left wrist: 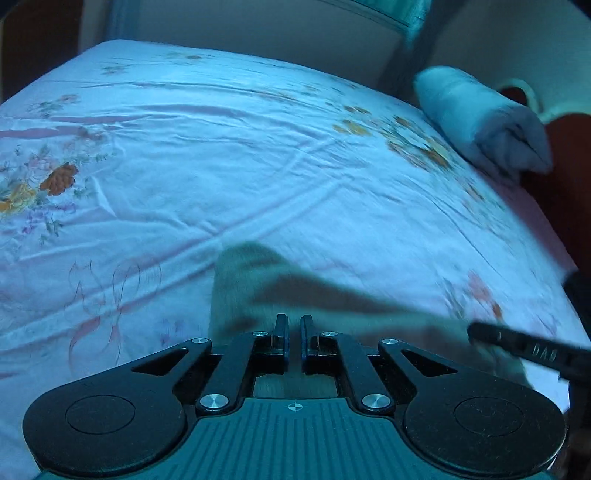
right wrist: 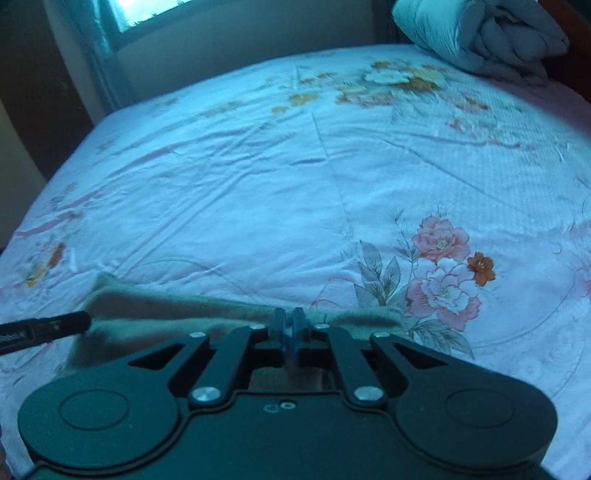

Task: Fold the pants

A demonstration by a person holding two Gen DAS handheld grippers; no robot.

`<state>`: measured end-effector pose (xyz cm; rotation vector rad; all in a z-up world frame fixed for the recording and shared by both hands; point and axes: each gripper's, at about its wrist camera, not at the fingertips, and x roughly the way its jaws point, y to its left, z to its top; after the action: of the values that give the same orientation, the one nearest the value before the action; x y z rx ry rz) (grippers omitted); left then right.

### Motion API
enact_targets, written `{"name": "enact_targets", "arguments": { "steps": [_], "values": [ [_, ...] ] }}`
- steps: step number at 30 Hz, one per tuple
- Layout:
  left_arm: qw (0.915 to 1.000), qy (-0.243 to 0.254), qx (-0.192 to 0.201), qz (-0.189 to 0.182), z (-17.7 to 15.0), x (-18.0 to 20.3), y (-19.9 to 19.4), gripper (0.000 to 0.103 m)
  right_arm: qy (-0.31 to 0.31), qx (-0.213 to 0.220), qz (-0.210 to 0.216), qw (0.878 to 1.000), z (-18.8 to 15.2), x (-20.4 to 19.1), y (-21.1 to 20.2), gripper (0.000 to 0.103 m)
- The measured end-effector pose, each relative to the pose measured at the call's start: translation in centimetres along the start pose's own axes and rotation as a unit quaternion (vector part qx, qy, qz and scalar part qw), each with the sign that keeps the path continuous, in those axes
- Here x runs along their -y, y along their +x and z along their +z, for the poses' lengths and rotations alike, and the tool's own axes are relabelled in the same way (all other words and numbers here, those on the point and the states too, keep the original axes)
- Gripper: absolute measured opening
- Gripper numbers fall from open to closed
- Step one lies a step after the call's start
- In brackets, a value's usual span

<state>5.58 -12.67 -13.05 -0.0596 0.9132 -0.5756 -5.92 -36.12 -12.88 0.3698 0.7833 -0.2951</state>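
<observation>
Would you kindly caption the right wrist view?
Right tool pinching grey-green pants on a floral bedsheet.

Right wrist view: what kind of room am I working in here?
Most likely a bedroom. The pants lie on a bed covered with a floral bedsheet, a rolled-up quilt sits at its far corner, and a curtained window is in the wall behind.

Ahead of our grippers the bedsheet [right wrist: 258, 177] lies open; only the rolled blanket [right wrist: 480, 33] blocks the far right, and the pants [right wrist: 177, 306] lie just beneath us.
</observation>
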Motion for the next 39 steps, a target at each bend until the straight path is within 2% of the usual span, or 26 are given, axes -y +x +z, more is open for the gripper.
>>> {"name": "enact_targets", "arguments": {
  "steps": [4,5,6,7,8,9,13,18,21,26,28,30,36,38,39],
  "values": [
    [0.9998,0.011,-0.004,0.015,-2.0,-1.0,-2.7,0.006,-0.015,0.015,0.006,1.000,-1.0,0.6,-3.2,0.021],
    [0.9997,0.014,-0.005,0.020,-2.5,-1.2,-3.2,0.012,-0.017,0.017,0.003,1.000,-1.2,1.0,-3.8,0.028],
    [0.9995,0.015,-0.008,0.026,-2.9,-1.4,-3.5,0.031,-0.018,0.019,0.000,1.000,-1.5,1.4,-4.4,0.042],
    [0.9994,0.015,-0.010,0.029,-3.4,-1.7,-3.7,0.044,-0.019,0.018,-0.002,1.000,-1.8,1.8,-4.8,0.053],
    [0.9993,0.011,-0.007,0.035,-3.8,-2.0,-4.0,0.063,-0.023,0.017,-0.006,1.000,-2.1,2.1,-5.1,0.073],
    [0.9991,0.007,0.001,0.041,-4.2,-2.3,-4.3,0.065,-0.030,0.017,-0.011,0.999,-2.5,2.4,-5.3,0.077],
    [0.9996,-0.008,-0.018,0.019,-5.0,-2.9,-3.6,0.065,-0.021,0.000,-0.008,1.000,-3.8,3.9,-5.2,0.076],
    [0.9986,-0.022,-0.045,0.014,-5.3,-3.3,-0.5,0.065,0.052,-0.044,0.036,0.997,-4.6,6.2,-3.1,0.076],
    [0.9972,-0.047,-0.058,-0.008,-5.6,-3.8,0.7,0.066,0.071,-0.059,0.044,0.995,-4.9,6.8,-1.9,0.081],
    [0.9962,-0.058,-0.063,-0.017,-6.0,-3.9,1.7,0.066,0.090,-0.107,0.088,0.986,-5.7,7.0,0.5,0.080],
    [0.9967,-0.051,-0.061,-0.012,-6.2,-3.6,1.8,0.066,0.083,-0.103,0.087,0.987,-6.0,6.8,0.7,0.076],
    [0.9967,-0.052,-0.061,-0.010,-6.2,-3.4,1.9,0.059,0.085,-0.100,0.093,0.987,-6.1,6.8,0.7,0.066],
    [0.9984,-0.033,-0.046,0.008,-6.2,-2.1,0.7,0.041,0.076,-0.088,0.100,0.988,-5.9,6.3,-0.7,0.046],
    [0.9985,-0.034,-0.041,0.007,-6.2,-2.2,0.5,0.042,0.066,-0.083,0.098,0.990,-5.9,6.0,-1.1,0.045],
    [0.9988,-0.025,-0.040,0.010,-6.3,-2.2,0.6,0.046,0.059,-0.083,0.095,0.990,-5.9,5.9,-1.1,0.048]
  ]
}}
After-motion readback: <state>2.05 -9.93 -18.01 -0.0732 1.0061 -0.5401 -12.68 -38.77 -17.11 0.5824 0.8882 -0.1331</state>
